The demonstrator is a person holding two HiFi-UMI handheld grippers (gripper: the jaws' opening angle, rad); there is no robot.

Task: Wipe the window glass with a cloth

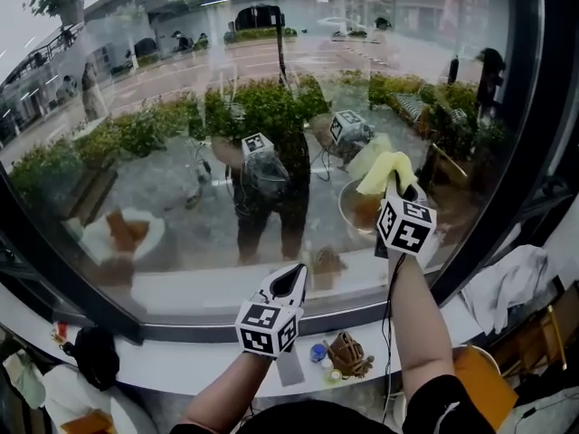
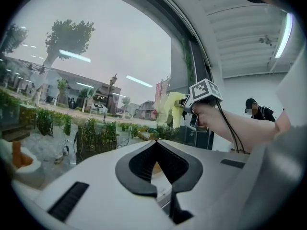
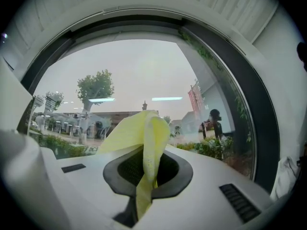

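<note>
Big curved window glass fills the scene, with a wet street and shrubs outside and the person's own reflection hanging in the pane. A white sill runs below.

The right tongs are up high and clenched on a yellow cloth, which sits right at their tips, in front of the glass. Whether it is touching the pane, I can't tell. The left tongs are lower, down toward the sill and well apart from the right pair. Their jaws are pressed together with nothing between them.

The cloth is thin, soft and pale yellow. It is pinched along a narrow fold, and the loose part flops up and over the tongs.

That's the worry. Drag across the glass could tug that slim fold out of the grip. If it's pressed too hard, the bare tips may knock the pane. Bunched like this, it would likely wipe only a thin streak.
</note>
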